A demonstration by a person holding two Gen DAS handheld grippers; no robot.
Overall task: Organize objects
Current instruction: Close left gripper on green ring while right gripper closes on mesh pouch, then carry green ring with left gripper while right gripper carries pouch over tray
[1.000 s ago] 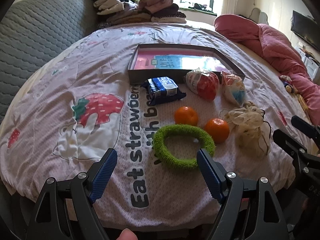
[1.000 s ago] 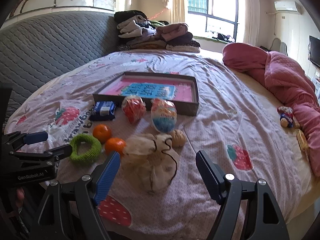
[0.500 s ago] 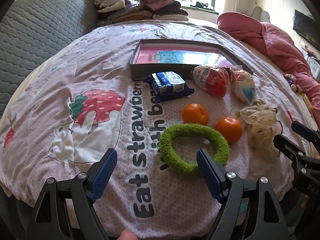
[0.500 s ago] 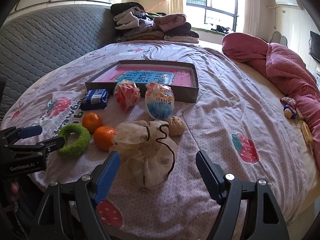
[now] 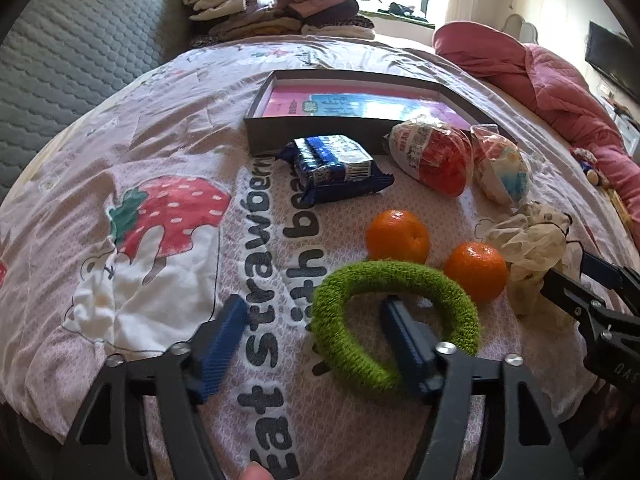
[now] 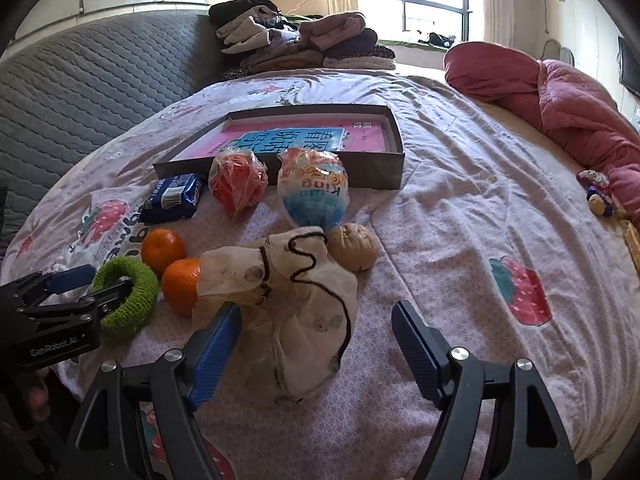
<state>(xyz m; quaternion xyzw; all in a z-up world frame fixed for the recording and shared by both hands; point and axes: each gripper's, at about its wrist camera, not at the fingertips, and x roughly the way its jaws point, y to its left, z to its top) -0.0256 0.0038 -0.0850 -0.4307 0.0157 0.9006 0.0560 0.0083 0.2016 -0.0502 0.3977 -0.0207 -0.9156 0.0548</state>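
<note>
We're low over the bed, and our left gripper [image 5: 310, 326] straddles the near-left arc of the green ring [image 5: 394, 316]: one blue finger sits inside the hole, the other stands on the sheet [image 5: 168, 120] outside it, and the jaws are closing with the ring's band between them, pads not yet pressing on it. Two oranges crowd the ring's far rim, one [image 5: 398, 236] touching it, the other [image 5: 476, 266] just beside its right edge. Over on our right, the right gripper [image 6: 314, 338] is spread around the near end of the gauzy pouch [image 6: 288, 292], jaws closing too; its left finger is against the fabric's edge while the right finger stands clear of it on bare sheet (so no grip that we can see). The pouch leans against the nearer orange on its left, and a small tan ball [image 6: 354, 246] sits just beyond it. Farther back lies a blue snack pack [image 5: 334, 164], then a red wrapped egg [image 5: 434, 156] and a blue-and-white wrapped egg [image 6: 314, 190], both just in front of the shallow dark box [image 6: 376, 170]. Its floor shows a pink and blue printed sheet and nothing else. Beyond that, folded clothes [image 6: 296, 40] are stacked against the grey quilted headboard [image 6: 80, 92], and a pink quilt [image 6: 560, 92] is bunched along the right side.
</note>
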